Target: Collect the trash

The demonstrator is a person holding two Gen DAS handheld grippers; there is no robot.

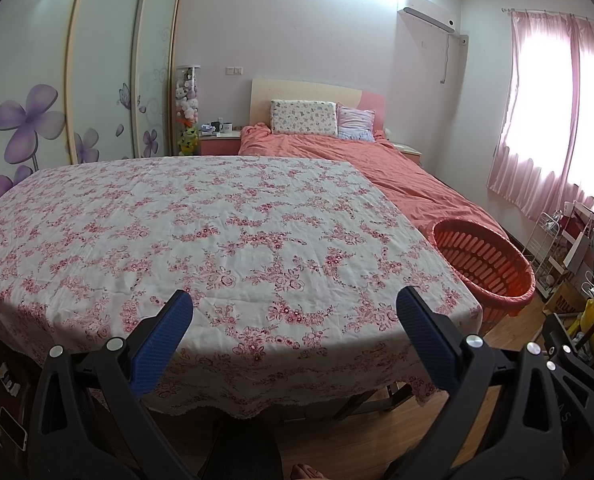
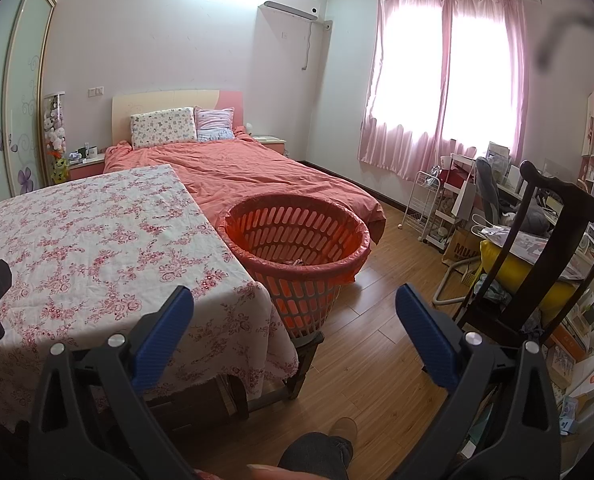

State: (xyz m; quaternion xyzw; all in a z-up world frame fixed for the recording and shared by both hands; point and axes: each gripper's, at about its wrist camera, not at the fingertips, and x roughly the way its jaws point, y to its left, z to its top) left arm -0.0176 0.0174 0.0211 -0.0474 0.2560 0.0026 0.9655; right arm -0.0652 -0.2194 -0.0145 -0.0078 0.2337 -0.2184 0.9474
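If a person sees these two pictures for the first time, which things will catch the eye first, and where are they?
First comes the table under its pink floral cloth, filling the near left. Next is the orange basket with its plastic liner, raised on a dark stool at the table's right corner, a little something lying inside. Behind them stretches the bed with a salmon cover, and both hand-held grippers, left and right, are open and empty.

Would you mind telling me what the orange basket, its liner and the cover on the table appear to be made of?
The basket looks like moulded plastic with a matte finish: its walls are a regular grid of slots. The liner seems to be thin, glossy plastic film, folded and crinkled over the rim. The table cover appears to be woven cotton-like cloth, matte and creased, with a floral print and scalloped edge.
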